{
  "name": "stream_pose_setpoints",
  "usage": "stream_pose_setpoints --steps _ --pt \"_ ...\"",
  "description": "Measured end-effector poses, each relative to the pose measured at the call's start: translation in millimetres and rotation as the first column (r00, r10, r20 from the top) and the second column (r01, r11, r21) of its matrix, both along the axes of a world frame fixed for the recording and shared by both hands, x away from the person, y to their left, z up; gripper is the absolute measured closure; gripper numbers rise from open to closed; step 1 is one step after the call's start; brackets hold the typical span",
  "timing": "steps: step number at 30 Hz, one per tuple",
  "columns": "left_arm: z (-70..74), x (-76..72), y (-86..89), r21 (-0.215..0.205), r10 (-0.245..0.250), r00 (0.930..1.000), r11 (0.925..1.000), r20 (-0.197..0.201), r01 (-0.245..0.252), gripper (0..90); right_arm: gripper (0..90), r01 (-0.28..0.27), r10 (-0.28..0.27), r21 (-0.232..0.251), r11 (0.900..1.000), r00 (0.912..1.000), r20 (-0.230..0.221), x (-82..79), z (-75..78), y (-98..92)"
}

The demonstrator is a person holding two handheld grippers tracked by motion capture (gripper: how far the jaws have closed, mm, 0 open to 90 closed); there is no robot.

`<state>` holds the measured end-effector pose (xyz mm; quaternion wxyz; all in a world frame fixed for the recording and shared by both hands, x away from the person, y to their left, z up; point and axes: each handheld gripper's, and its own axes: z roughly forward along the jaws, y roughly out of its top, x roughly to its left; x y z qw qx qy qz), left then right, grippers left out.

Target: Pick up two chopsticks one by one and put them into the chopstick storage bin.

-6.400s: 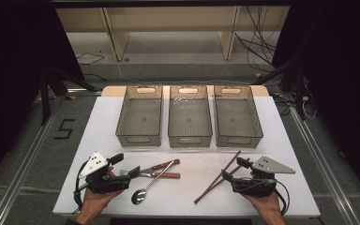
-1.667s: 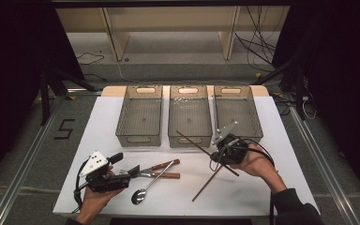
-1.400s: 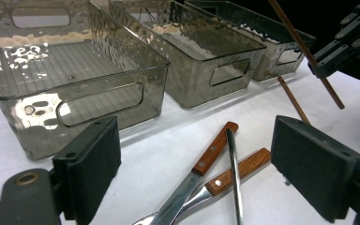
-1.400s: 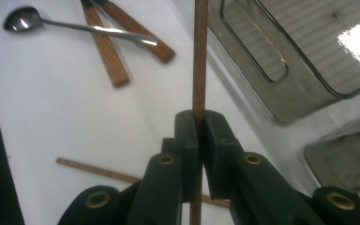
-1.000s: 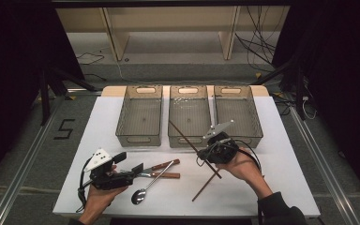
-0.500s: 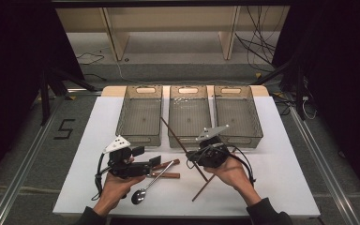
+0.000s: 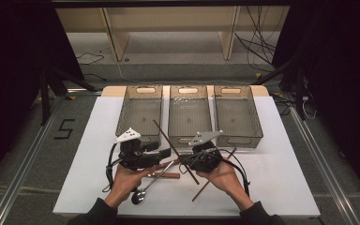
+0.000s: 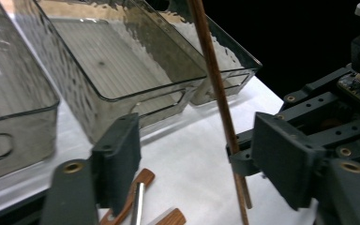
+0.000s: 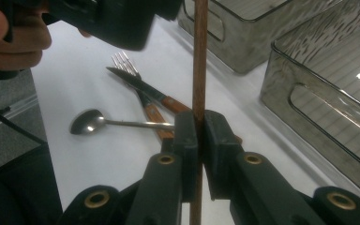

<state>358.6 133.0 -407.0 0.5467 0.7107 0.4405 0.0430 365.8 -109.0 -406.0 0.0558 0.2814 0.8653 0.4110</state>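
The right claw (image 9: 198,136) pinches an upright chopstick (image 9: 199,56) above a spoon (image 9: 90,122).

A white table (image 7: 286,154) stands on grey floor (image 7: 23,154) before pale wooden shelving (image 7: 168,23).
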Motion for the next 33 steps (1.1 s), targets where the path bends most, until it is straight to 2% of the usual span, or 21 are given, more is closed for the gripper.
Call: stream_pose_setpoints --steps 3,4,7,9,13,18,25,30,33 --pt "-1.0 2.1 -2.6 -0.027 -0.016 0.9997 0.9995 -0.018 0.016 42.2 85.0 0.000 0.000 0.006 1.000 1.0000 0.001 -0.4 -1.7 2.1" --pt "-1.2 2.6 -3.5 -0.032 -0.020 0.9996 0.9993 -0.019 0.020 42.2 85.0 0.000 0.000 0.006 1.000 1.0000 0.001 -0.4 -1.7 2.1" --pt "-1.9 4.6 -6.4 -0.043 -0.037 0.9989 0.9984 -0.028 0.036 52.1 85.0 -0.001 0.001 0.010 1.000 1.0000 -0.003 -1.3 -3.1 4.1" --pt "-2.6 5.6 -8.0 -0.051 -0.049 0.9982 0.9976 -0.035 0.047 53.9 85.0 -0.002 0.003 0.015 1.000 1.0000 -0.005 -1.7 -3.5 4.9" --pt "-5.4 8.1 -9.7 -0.075 -0.066 0.9961 0.9952 -0.058 0.062 63.4 85.0 -0.001 0.001 0.026 1.000 1.0000 0.001 -2.6 -3.5 5.4" --pt "-8.4 8.8 -11.4 -0.090 -0.087 0.9939 0.9926 -0.067 0.081 67.9 84.9 -0.007 0.007 0.037 0.999 1.0000 0.002 -3.3 -4.4 6.3" --pt "-11.1 9.2 -12.2 -0.116 -0.106 0.9910 0.9886 -0.082 0.096 79.6 84.9 -0.009 0.009 0.046 0.999 0.9999 0.005 -3.8 -5.2 7.1" --pt "-11.2 10.9 -10.4 -0.152 -0.128 0.9873 0.9820 -0.095 0.112 83.0 84.4 -0.011 0.010 0.054 0.998 0.9999 0.009 -4.2 -5.2 6.8" --pt "-9.4 11.1 -9.0 -0.149 -0.128 0.9876 0.9822 -0.091 0.114 84.0 81.5 -0.007 0.007 0.061 0.998 0.9999 0.010 -4.5 -4.9 6.2"
